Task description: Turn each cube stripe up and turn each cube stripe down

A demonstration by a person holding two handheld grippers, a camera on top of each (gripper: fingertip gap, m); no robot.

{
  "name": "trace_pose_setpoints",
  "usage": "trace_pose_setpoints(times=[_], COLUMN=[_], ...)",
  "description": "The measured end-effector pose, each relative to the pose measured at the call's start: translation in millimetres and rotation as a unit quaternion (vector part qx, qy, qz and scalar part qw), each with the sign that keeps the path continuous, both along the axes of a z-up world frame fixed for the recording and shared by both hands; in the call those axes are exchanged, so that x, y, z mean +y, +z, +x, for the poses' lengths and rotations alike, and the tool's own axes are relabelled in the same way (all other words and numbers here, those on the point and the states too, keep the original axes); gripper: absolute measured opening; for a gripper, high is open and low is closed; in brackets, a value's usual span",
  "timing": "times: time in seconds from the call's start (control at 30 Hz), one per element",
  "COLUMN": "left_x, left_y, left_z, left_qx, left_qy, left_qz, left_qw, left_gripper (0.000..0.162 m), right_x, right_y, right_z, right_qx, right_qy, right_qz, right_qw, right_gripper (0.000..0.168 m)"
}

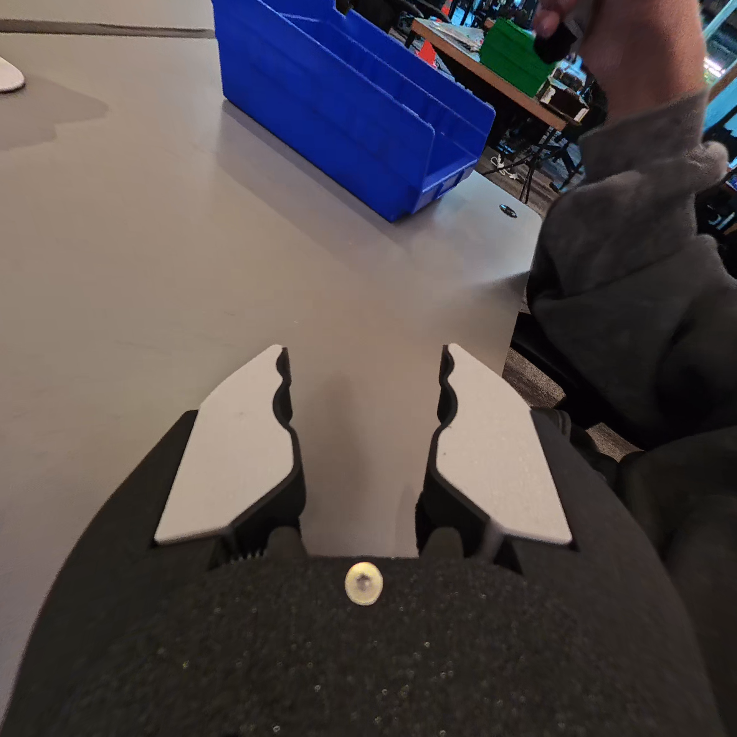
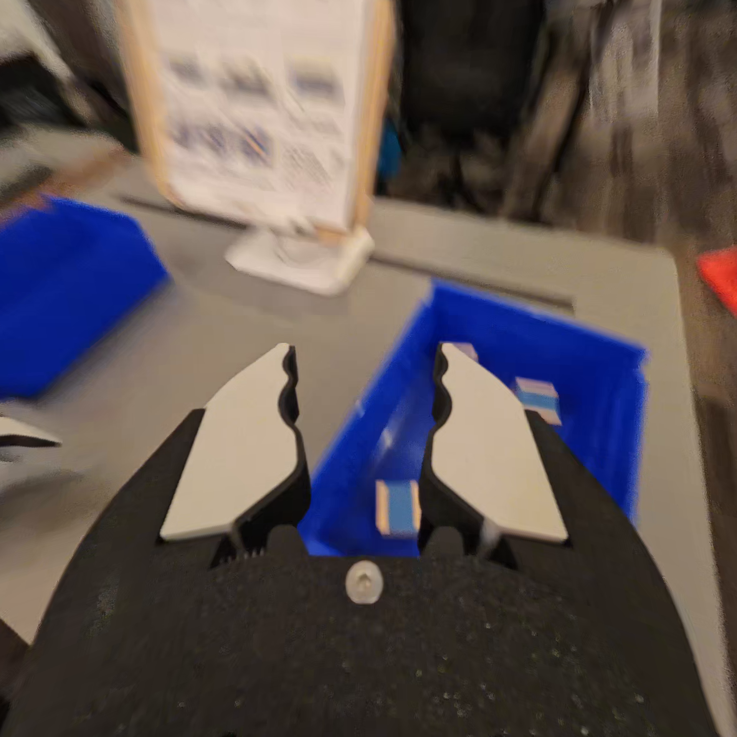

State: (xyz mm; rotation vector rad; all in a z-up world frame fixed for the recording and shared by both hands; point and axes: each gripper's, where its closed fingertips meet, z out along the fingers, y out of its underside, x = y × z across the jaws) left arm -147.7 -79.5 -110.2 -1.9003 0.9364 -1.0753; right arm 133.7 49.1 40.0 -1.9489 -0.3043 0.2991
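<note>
Left wrist view: my left tongs [image 1: 365, 351] hang over bare grey table [image 1: 139, 259], jaws apart w/ nothing between them, released. Far left edge, a white stand base [image 1: 8, 75] just shows. Up centre sits a blue bin [image 1: 351, 119] on the table, long side toward me; can't see inside it from here, no cubes visible in this view. Right of that my grey sleeve [image 1: 638, 259] fills the frame, hand [image 1: 638, 52] raised at the top right gripping something black, blurred.

Right wrist view: whole pic motion-blurred. Left side, another blue bin [image 2: 71, 295] on the table [image 2: 239, 339]. Behind centre, a wood-framed sign on a white base [image 2: 263, 119], print unreadable. My right tongs [image 2: 365, 351] are spread too, empty, released, poised over the near-right blue bin w/ cubes [image 2: 518, 331]. The cubes lie on that bin's floor: one striped cube [image 2: 397, 506] near my end, seen between the fingers, blue band w/ pale edges facing up; a second cube [image 2: 536, 397] farther right, partly behind my right finger; a third cube [image 2: 468, 351] peeks past the fingertip, too hidden to read its stripe. Red thing [image 2: 718, 275] at far right, off the table
</note>
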Motion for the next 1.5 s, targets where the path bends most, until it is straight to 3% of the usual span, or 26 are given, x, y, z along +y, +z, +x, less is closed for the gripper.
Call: trace_pose_setpoints(times=[0.07, 0.13, 0.23, 0.33, 0.4, 0.63, 0.77, 0.97, 1.33, 1.5], left_x=[5.0, 13.3, 22.9, 24.6, 22.9, 30.2, 28.9, 27.9, 22.7, 28.4], left_y=[4.3, 11.1, 20.5, 22.3, 23.1, 13.8, 6.8, 5.1, -3.7, -10.7], left_z=[-5.2, -15.2, -35.6, -57.7, -67.3, -73.5, -68.6, -66.9, -58.7, -56.8], left_qx=[-0.004, -0.008, -0.017, -0.024, -0.032, -0.006, 0.004, 0.005, 0.022, 0.072], left_qy=[0.017, 0.051, 0.106, 0.152, 0.168, 0.187, 0.177, 0.17, 0.146, 0.162], left_qz=[0.011, 0.026, 0.045, 0.056, 0.059, 0.083, 0.079, 0.074, 0.066, 0.113], left_qw=[1.0, 0.998, 0.993, 0.986, 0.984, 0.979, 0.981, 0.983, 0.987, 0.978], left_gripper=[0.07, 0.07, 0.07, 0.07, 0.07, 0.07, 0.07, 0.07, 0.072, 0.079], right_x=[-23.4, -53.8, -103.0, -121.6, -123.9, -111.4, -114.0, -115.9, -113.3, -111.9], right_y=[30.6, 31.4, -29.2, -86.3, -101.8, -106.4, -102.7, -109.4, -115.8, -111.9], right_z=[-50.4, -111.6, -183.3, -202.9, -203.5, -182.1, -181.1, -188.5, -188.3, -183.0], right_qx=[0.054, 0.122, 0.193, 0.182, 0.181, 0.174, 0.205, 0.155, 0.154, 0.154], right_qy=[0.069, 0.159, 0.251, 0.238, 0.228, 0.199, 0.204, 0.21, 0.211, 0.203], right_qz=[0.109, 0.166, 0.15, 0.158, 0.134, 0.138, 0.129, 0.136, 0.12, 0.127], right_qw=[0.99, 0.966, 0.937, 0.941, 0.947, 0.954, 0.948, 0.956, 0.958, 0.959], right_gripper=[0.066, 0.068, 0.07, 0.069, 0.07, 0.069, 0.066, 0.064, 0.064, 0.064])
